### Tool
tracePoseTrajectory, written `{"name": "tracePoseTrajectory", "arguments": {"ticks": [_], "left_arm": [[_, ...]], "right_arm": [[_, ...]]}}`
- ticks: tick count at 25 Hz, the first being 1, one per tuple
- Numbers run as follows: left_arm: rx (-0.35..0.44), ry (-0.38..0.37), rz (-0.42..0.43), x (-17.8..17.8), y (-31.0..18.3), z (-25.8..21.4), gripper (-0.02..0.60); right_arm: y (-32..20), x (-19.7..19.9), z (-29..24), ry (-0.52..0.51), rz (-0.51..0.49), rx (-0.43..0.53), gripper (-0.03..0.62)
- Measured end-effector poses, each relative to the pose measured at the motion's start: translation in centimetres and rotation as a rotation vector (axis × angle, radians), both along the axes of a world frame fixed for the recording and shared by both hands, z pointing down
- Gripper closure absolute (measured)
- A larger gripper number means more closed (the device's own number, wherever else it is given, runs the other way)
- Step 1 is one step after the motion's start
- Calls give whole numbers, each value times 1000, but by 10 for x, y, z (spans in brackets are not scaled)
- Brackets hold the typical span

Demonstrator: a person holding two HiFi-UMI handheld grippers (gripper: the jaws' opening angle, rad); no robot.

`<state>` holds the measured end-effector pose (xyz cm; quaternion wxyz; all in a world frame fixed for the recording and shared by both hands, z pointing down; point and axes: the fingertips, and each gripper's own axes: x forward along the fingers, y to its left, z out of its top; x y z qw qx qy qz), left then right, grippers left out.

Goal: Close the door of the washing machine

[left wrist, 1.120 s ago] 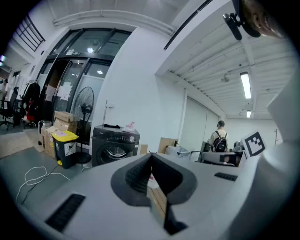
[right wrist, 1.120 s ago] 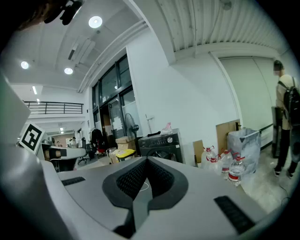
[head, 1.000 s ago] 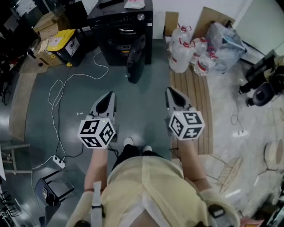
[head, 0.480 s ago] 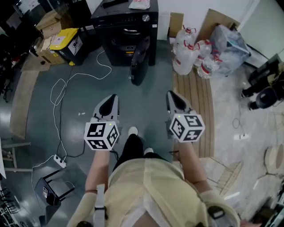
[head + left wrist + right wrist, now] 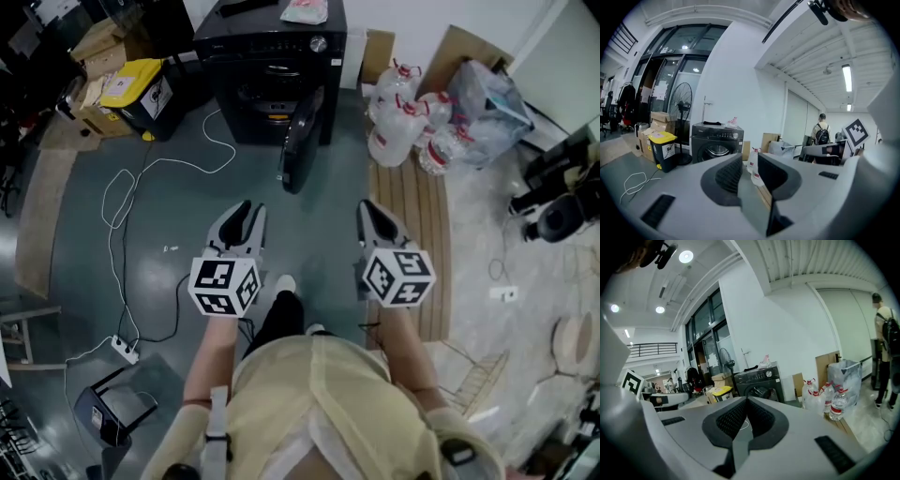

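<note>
Head view, looking steeply down onto a grey floor (image 5: 309,216). At the top, against the wall, a black washing machine (image 5: 267,66). Its round door (image 5: 302,141) swung out toward the camera, seen edge-on, wide open. Lower in the picture, two hand-held claws side by side, both aimed at the machine and well apart from it. Left claw (image 5: 246,211) released, pads a little apart after just opening, nothing between them. Right claw (image 5: 371,210) clenched and empty. Left of the machine, a yellow-lidded bin (image 5: 136,89) and a white cable (image 5: 127,192) looping over the floor. Right of the machine, a cluster of water bottles (image 5: 403,112) at the head of some wooden slats (image 5: 412,225).

Left gripper view, low and nearly level. Left claw (image 5: 750,163) large in the foreground, a clear gap between its dark ribbed pads, only the distant bottles showing through. Washing machine (image 5: 716,140) beyond, slightly left of the gap, drum opening in sight; door not made out here. Yellow-lidded bin (image 5: 663,149) further left.

Right gripper view, also low. Right claw (image 5: 746,403) with pad tips pressed together, gripping nothing. Washing machine (image 5: 758,379) just beyond the tips, still far off. Water bottles (image 5: 827,399) to its right, and a person with a backpack (image 5: 887,343) at the far right edge.
</note>
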<state>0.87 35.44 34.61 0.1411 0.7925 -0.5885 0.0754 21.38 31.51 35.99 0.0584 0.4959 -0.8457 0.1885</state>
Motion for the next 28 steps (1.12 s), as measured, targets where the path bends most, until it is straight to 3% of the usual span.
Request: {"name": "tracePoseTrajectory", "arguments": {"ticks": [13, 18, 28], "left_arm": [[-48, 13, 69, -43, -92, 19, 466], [-66, -15, 123, -57, -116, 27, 462], [-80, -36, 174, -69, -160, 51, 462]], "right_arm": [[-85, -51, 10, 38, 45, -39, 588], [-113, -70, 19, 48, 74, -61, 588], [-156, -84, 27, 66, 124, -66, 588]]}}
